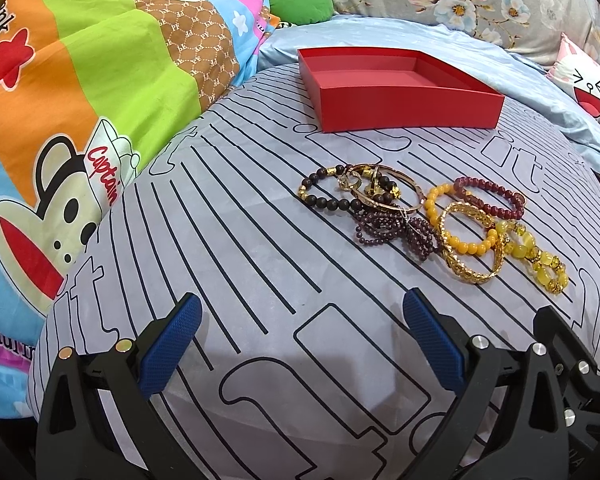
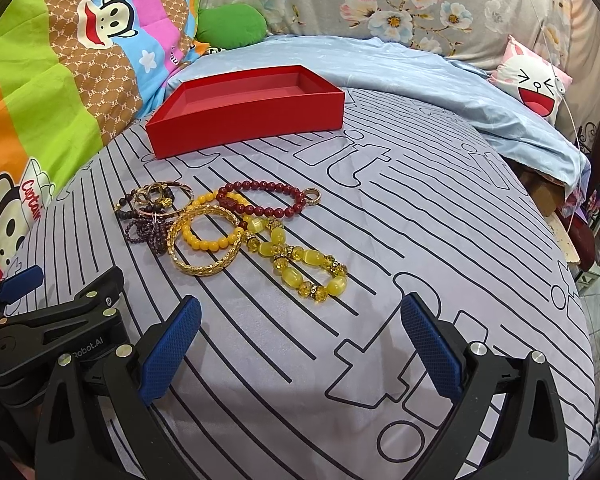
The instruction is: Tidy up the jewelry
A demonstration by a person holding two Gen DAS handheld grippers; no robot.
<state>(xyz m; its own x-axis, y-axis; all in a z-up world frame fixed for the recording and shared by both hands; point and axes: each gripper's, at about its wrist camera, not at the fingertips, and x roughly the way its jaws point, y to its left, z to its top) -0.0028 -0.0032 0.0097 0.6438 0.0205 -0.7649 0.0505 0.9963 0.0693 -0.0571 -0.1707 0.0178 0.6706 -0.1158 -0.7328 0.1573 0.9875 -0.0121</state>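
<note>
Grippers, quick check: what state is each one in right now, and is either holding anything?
Left gripper: open, holding nothing.
Right gripper: open, holding nothing.

Red box [image 2: 252,120]: open, shallow, upright on the bed, nothing visible inside. Jewelry lies in a loose cluster on the bed, near the box but apart from it. Dark bead bracelet [image 1: 328,196], thin gold bangles [image 1: 384,190] and purple bead strand [image 1: 396,232] are tangled together. Orange bead bracelet [image 2: 210,228] overlaps the wide gold bangle [image 2: 204,246]. Dark red bead bracelet [image 2: 268,198] lies flat. Yellow stone bracelet [image 2: 300,260] is twisted, touching the gold bangle.
</note>
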